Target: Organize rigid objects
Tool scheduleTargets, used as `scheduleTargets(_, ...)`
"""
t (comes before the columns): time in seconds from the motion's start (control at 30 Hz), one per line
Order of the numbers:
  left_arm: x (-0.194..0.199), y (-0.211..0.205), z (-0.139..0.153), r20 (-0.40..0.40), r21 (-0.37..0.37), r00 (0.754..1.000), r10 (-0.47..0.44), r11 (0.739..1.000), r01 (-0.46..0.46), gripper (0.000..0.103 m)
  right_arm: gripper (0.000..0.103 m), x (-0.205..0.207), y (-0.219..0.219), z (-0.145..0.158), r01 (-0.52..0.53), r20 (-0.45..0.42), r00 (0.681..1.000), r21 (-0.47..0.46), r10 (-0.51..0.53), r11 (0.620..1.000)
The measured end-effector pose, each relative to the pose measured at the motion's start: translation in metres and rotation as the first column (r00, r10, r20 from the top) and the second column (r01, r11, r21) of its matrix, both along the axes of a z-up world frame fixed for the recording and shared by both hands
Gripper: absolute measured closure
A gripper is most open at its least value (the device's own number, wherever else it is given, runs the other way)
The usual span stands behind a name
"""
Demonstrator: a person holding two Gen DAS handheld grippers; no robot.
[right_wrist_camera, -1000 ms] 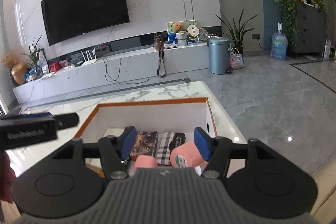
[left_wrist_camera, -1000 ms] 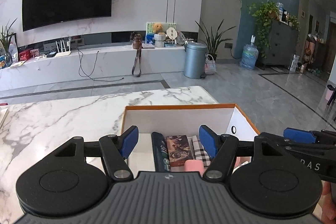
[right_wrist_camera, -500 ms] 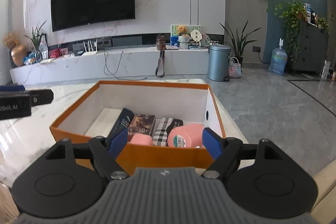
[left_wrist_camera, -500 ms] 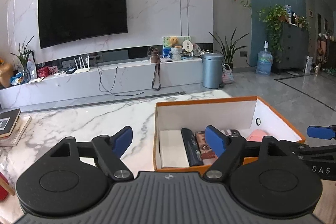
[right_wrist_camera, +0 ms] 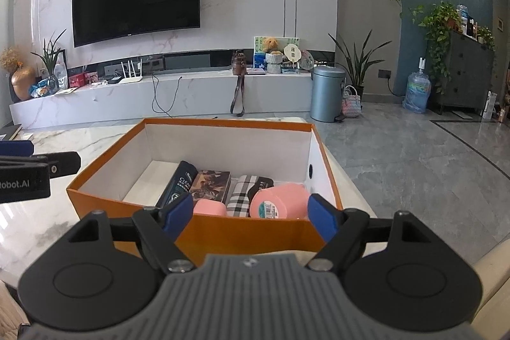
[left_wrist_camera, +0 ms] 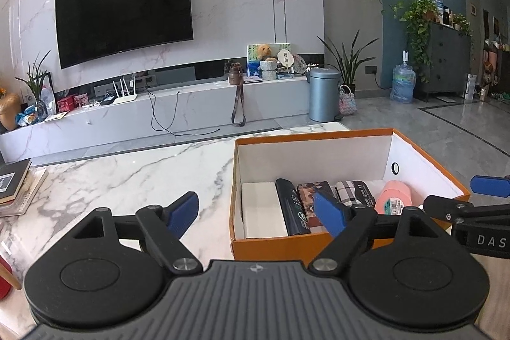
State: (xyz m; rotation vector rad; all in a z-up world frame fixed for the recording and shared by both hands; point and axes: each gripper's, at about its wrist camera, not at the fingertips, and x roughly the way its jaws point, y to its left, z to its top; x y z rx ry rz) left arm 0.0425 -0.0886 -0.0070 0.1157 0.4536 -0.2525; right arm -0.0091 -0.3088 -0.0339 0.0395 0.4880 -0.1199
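Left wrist view: left tool (left_wrist_camera: 256, 212) is hovering spread wide with nothing between its blue pads (left_wrist_camera: 183, 212), low over the marble table (left_wrist_camera: 127, 177), just outside the near left corner of the orange box (left_wrist_camera: 271, 246). Books (left_wrist_camera: 16, 184) are sitting stacked at the far left table edge, well apart from the box. Inside the box, going left to right: a white box (left_wrist_camera: 259, 209) is lying flat against the left wall, a dark tube (left_wrist_camera: 291, 206) beside it, a brown printed box (left_wrist_camera: 310, 196), a plaid case (left_wrist_camera: 353, 191), then a pink roll (left_wrist_camera: 393, 198) toward the right wall. All are lying side by side on the box floor, touching or nearly so. Right tool's blue tip (left_wrist_camera: 489, 185) is poking in at the right edge.

Right wrist view: right tool (right_wrist_camera: 250, 214) is also gaping, holding nothing, sitting just in front of the near wall of the box (right_wrist_camera: 236, 231). A second, smaller pink roll (right_wrist_camera: 208, 207) is lying near the front wall, between the tube (right_wrist_camera: 178, 185) and the plaid case (right_wrist_camera: 240, 196).

Judgement: packing step is looking done or nearly done; both tools are standing off the box. No loose rigid item is showing on the table near the box. Next move is probably calling for finding another item to bring over, maybe the books, or finishing; cannot tell which.
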Motion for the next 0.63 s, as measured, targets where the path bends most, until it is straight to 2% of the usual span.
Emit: scheduleTargets(0.63, -0.0025, 0.0034, 0.0032, 0.006, -0.011, 1.000, 0.004, 1.000, -0.004, 0.006, 0.024, -0.0003, -0.0001, 0.0000, 0.000, 0.000, 1.000, -0.001, 0.000, 1.000)
